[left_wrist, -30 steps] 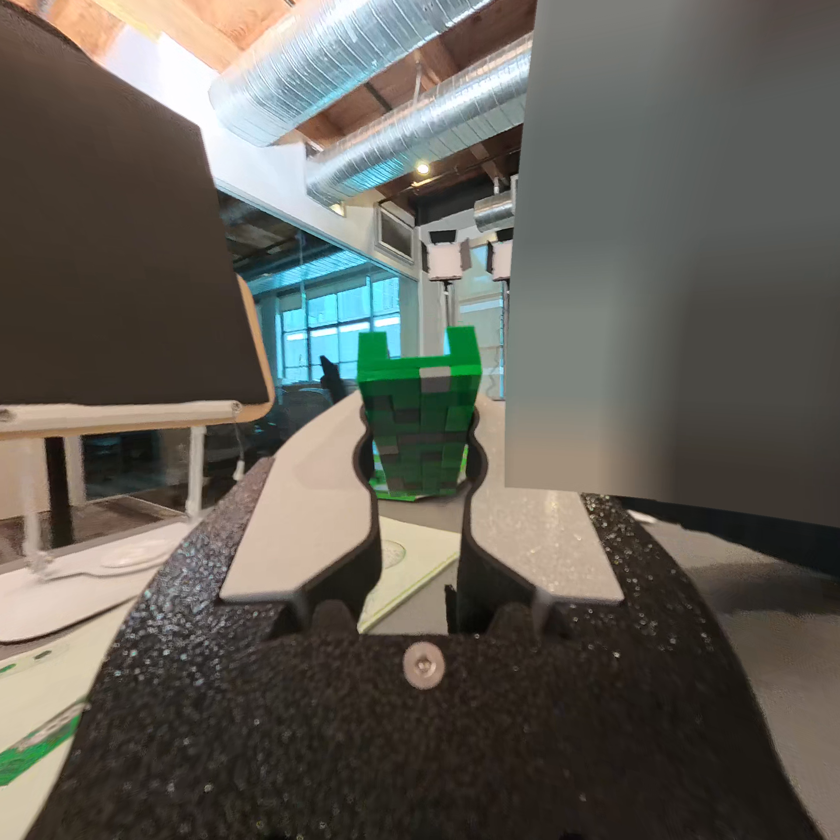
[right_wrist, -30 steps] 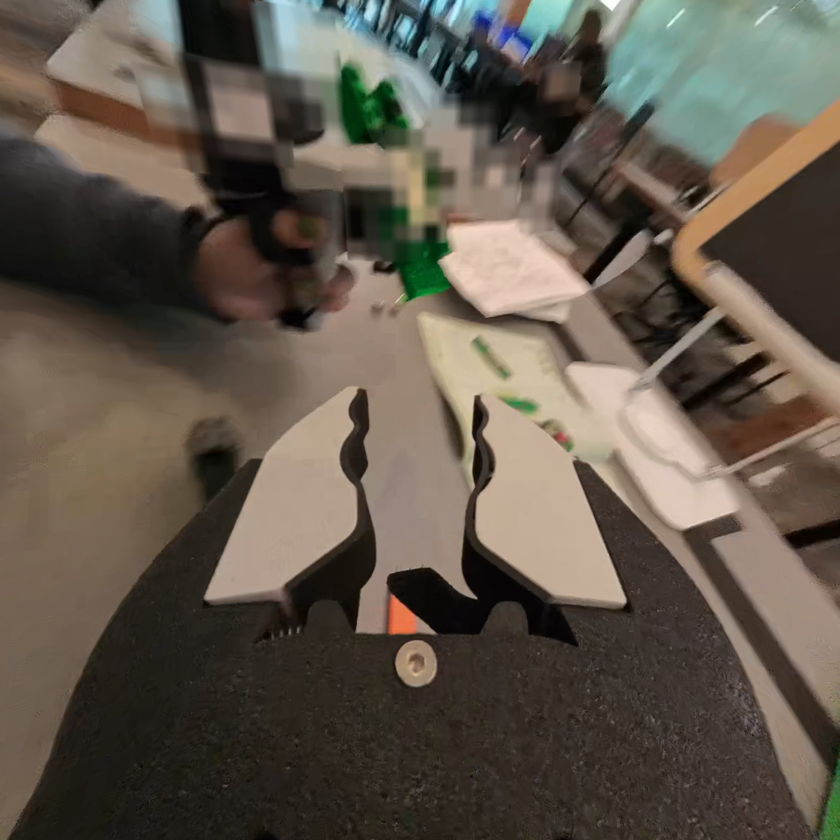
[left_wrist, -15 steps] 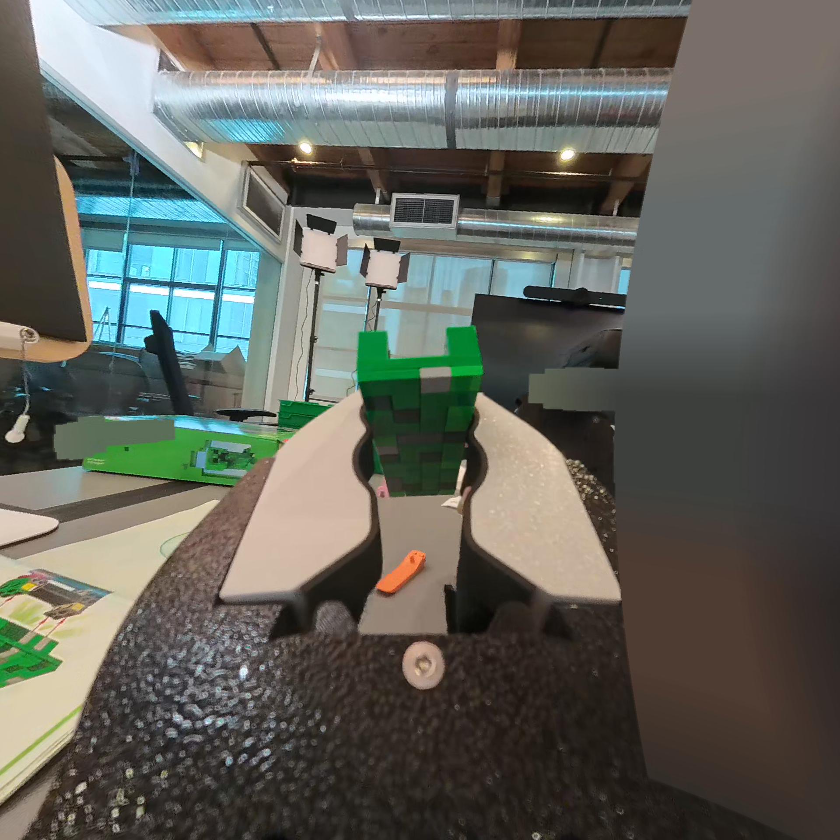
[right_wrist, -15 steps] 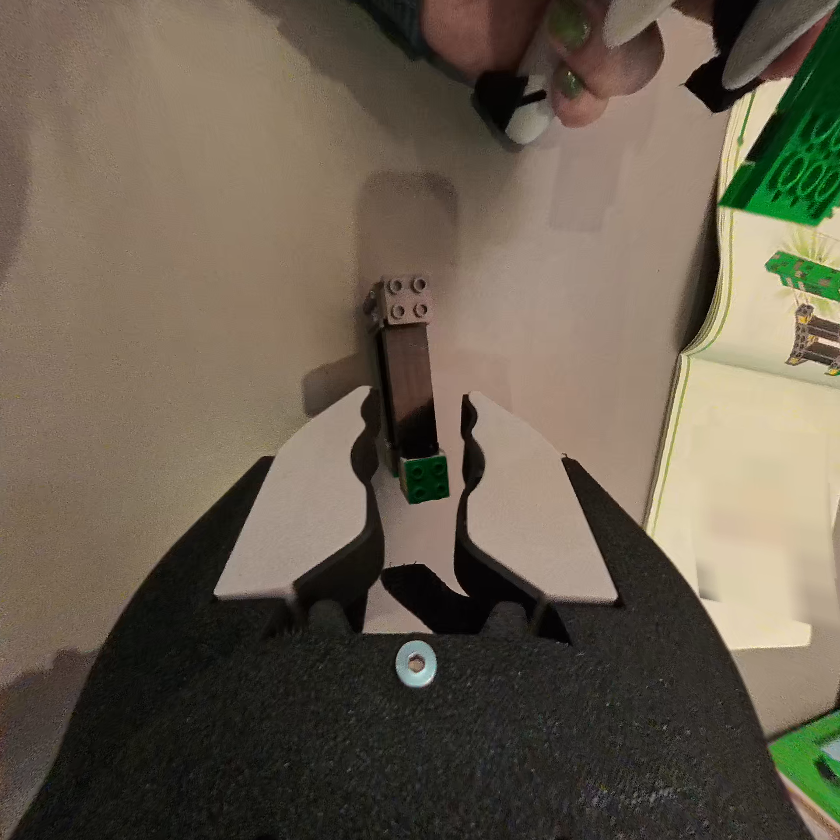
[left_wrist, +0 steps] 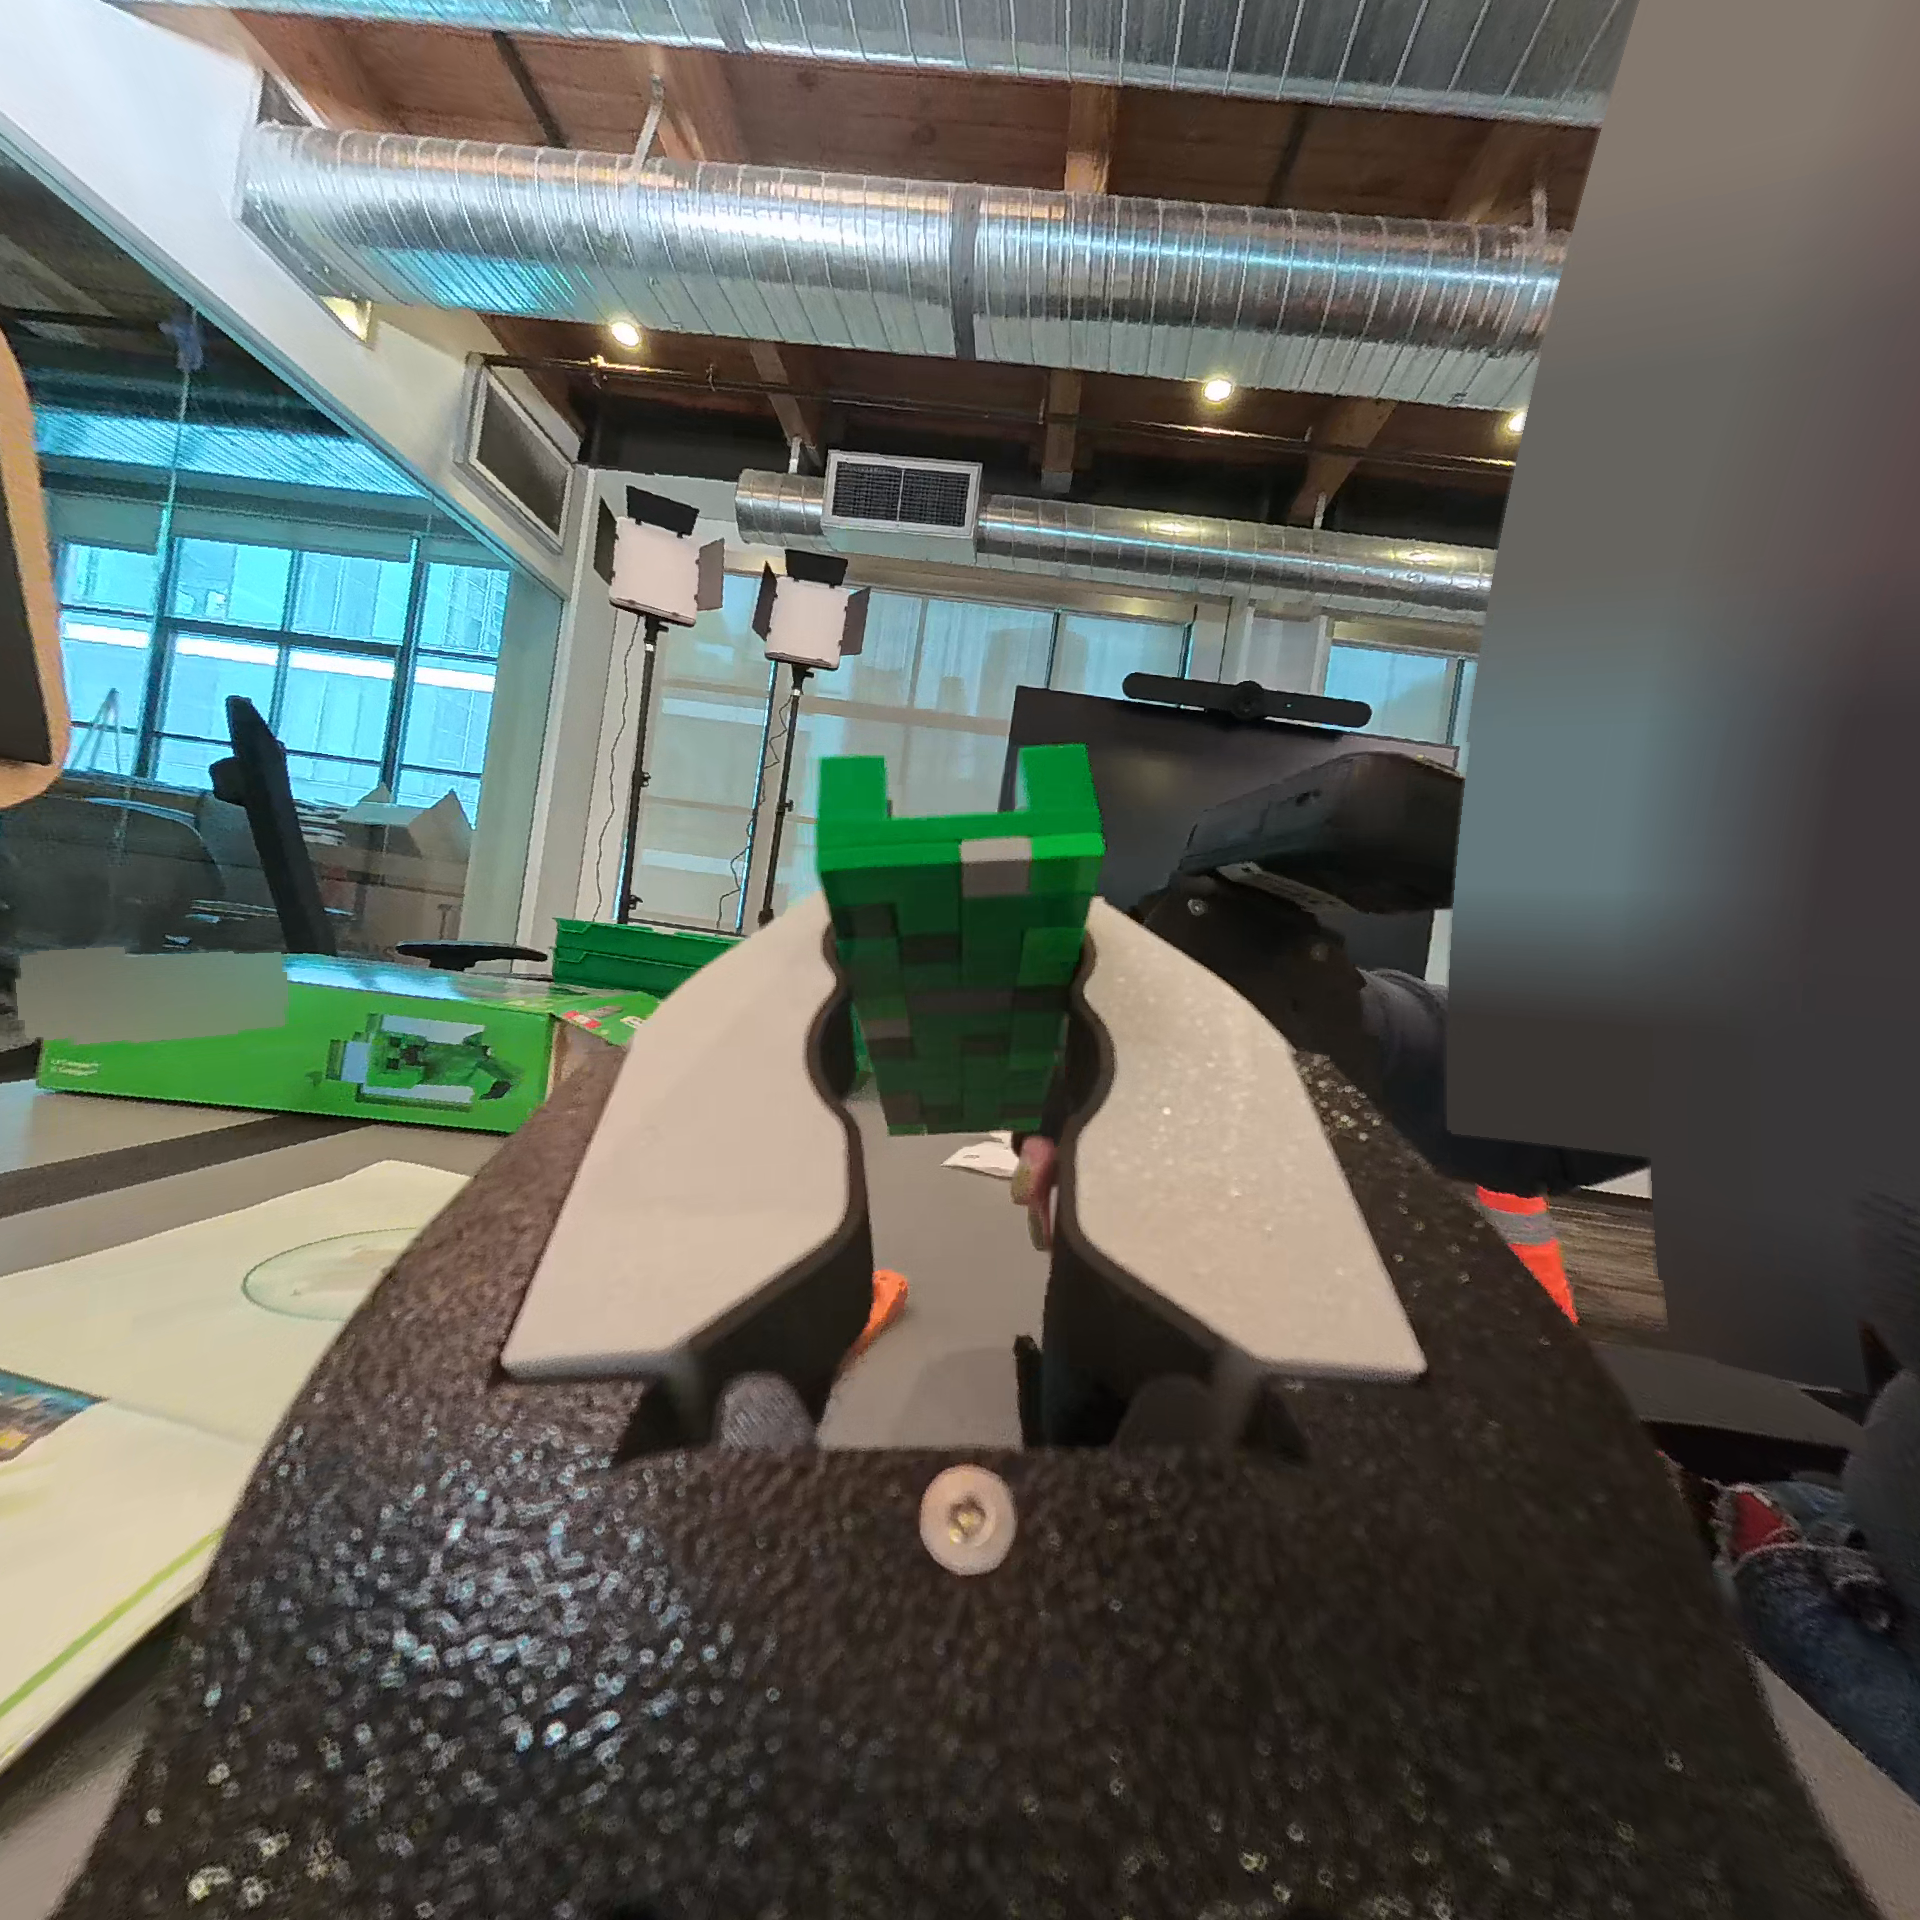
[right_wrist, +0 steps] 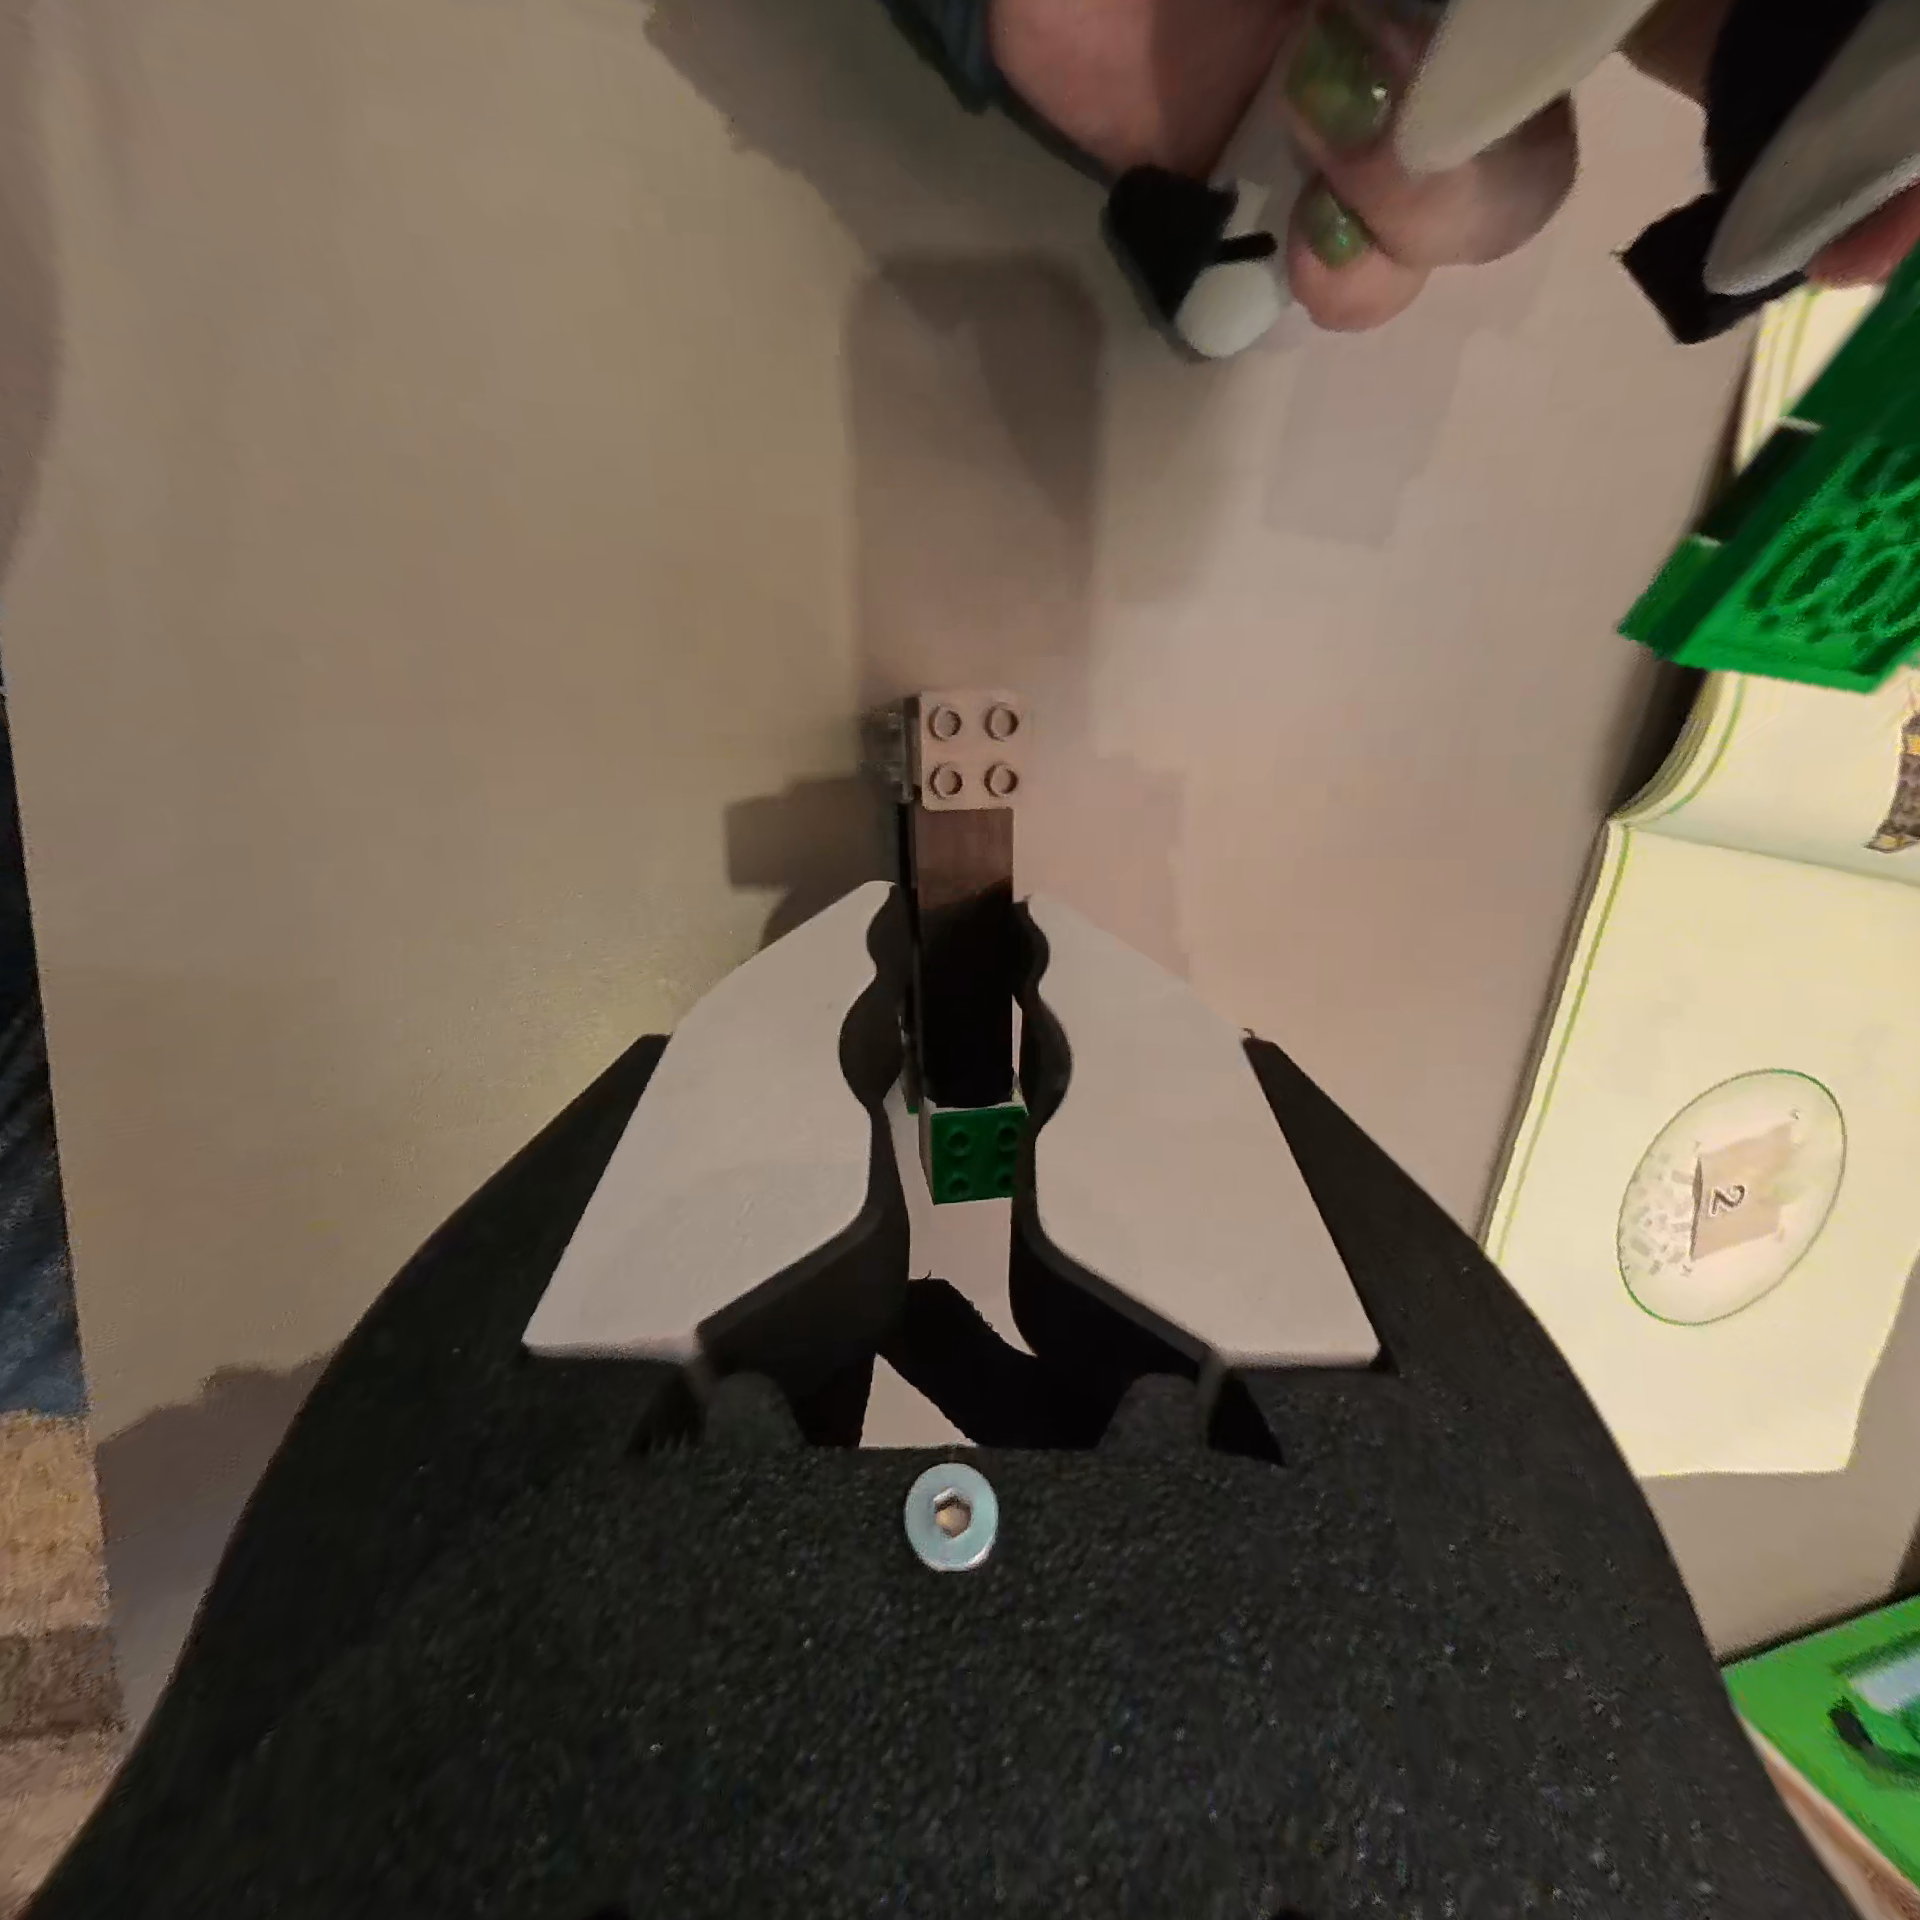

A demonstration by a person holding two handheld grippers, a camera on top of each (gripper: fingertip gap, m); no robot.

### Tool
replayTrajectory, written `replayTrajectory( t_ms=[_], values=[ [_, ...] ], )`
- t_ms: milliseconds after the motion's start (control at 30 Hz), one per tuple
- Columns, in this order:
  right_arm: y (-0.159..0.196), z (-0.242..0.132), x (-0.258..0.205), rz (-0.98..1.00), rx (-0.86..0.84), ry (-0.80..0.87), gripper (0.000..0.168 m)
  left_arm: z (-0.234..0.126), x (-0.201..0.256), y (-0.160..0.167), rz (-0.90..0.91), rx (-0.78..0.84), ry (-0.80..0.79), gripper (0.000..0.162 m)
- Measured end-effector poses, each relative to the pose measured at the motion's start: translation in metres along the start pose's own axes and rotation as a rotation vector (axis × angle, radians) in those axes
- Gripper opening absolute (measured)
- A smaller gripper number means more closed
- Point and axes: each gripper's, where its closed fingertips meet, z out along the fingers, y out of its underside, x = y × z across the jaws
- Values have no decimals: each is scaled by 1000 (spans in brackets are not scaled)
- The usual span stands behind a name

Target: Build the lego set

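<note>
My left gripper (left_wrist: 956, 925) is shut on a green pixel-patterned lego block (left_wrist: 961, 966) and holds it up in the air. In the right wrist view the block's green studded underside (right_wrist: 1808, 561) shows at the upper right, below a hand (right_wrist: 1382, 145). My right gripper (right_wrist: 961, 914) points down at the table. Its fingers are closed against a small lego assembly lying flat: a black bar (right_wrist: 961, 883) with a grey 2x2 brick (right_wrist: 971, 764) at the far end and a green 2x2 brick (right_wrist: 974, 1153) at the near end.
An open instruction booklet (right_wrist: 1662, 1143) lies to the right of the assembly and also shows in the left wrist view (left_wrist: 156, 1351). A green set box (left_wrist: 301, 1049) lies at the back left. An orange lego tool (left_wrist: 881, 1311) lies on the grey table (right_wrist: 416, 623). Spacing between my two grippers at the tips: around 15 cm.
My right gripper swung down over the small assembly and its fingers closed in on the black bar. My left gripper turned to the right, still holding the green block.
</note>
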Motion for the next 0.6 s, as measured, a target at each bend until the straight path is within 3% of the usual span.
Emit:
replayTrajectory(
  t_ms=[600],
  values=[
    [28, -63, 44, 353, 164, 326, 17, 4, 5, 2, -44, 59, 25, 37]
  ],
)
